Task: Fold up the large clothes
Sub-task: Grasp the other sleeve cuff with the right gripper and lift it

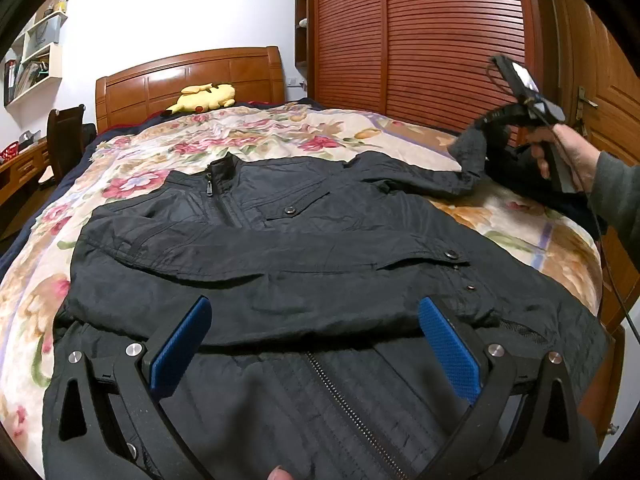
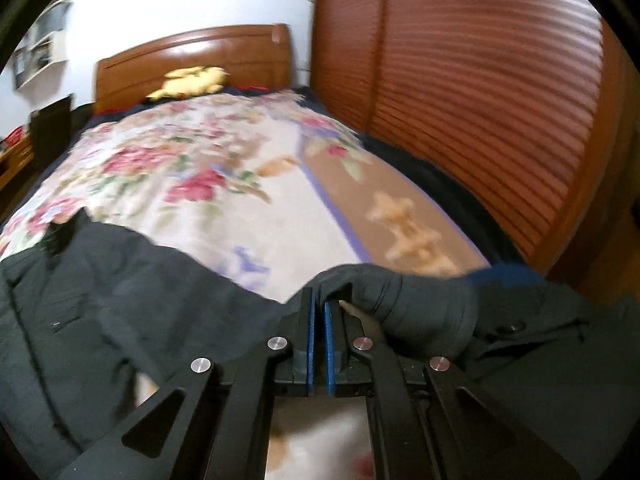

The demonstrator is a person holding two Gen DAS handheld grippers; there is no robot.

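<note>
A black zip jacket (image 1: pixel 280 240) lies spread face up on the bed, collar toward the headboard. My left gripper (image 1: pixel 314 304) hovers open over its lower part, blue pads (image 1: pixel 184 344) wide apart with nothing between them. At the right, a hand (image 1: pixel 560 148) holds my right gripper (image 1: pixel 478 126), which has the jacket's sleeve cuff (image 1: pixel 472 148) raised off the blanket. In the right wrist view the right gripper (image 2: pixel 319 296) is shut, its pads nearly together, with the dark cuff (image 2: pixel 400 304) bunched over its tips. The jacket body (image 2: pixel 100 300) lies to the left.
The bed carries a floral blanket (image 1: pixel 240 140), with a wooden headboard (image 1: pixel 192 76) and a yellow plush toy (image 1: pixel 204 96) at its far end. Louvred wardrobe doors (image 1: pixel 420 40) run along the right side. A chair (image 1: pixel 64 136) stands at the left. Another dark garment (image 1: pixel 520 172) lies under the raised sleeve.
</note>
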